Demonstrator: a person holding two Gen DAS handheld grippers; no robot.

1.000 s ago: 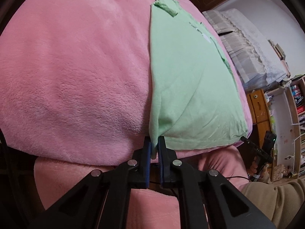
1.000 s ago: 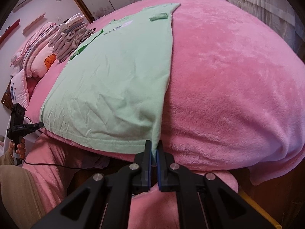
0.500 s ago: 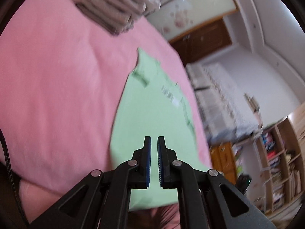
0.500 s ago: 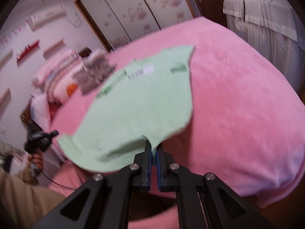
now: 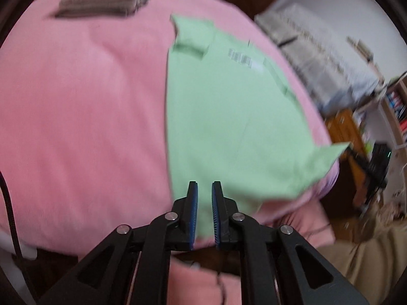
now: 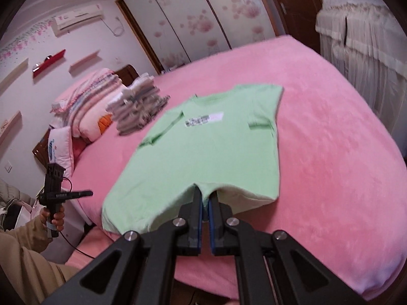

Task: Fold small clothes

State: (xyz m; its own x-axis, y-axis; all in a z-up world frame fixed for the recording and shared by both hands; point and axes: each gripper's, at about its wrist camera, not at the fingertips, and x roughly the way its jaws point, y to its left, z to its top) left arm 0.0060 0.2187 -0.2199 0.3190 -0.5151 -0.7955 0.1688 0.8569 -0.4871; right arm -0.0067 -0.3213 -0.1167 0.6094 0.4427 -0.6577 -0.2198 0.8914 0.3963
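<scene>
The green T-shirt [image 6: 213, 152] lies spread on the pink bed [image 6: 330, 152], neck toward 12 o'clock and hem toward 6 o'clock, both sleeves tucked over the body. The step in hand looks like the lengthwise fold, hem brought up toward the collar. The right gripper [image 6: 205, 198] has its jaws pressed together on the hem, pinching the cloth and lifting it so a pale underside shows at about 4 o'clock of the shirt. The left gripper [image 5: 203, 193] hovers over the hem with its jaws slightly spread and nothing between them; in its view the lifted corner stands up at 3 o'clock. The next move probably calls for the left jaws to take the other hem corner, so both ends rise evenly and land square at the shoulders.

A white label [image 6: 203, 120] sits below the collar; its print is too blurred to read. A stack of folded clothes [image 6: 137, 106] waits at 10 o'clock.
</scene>
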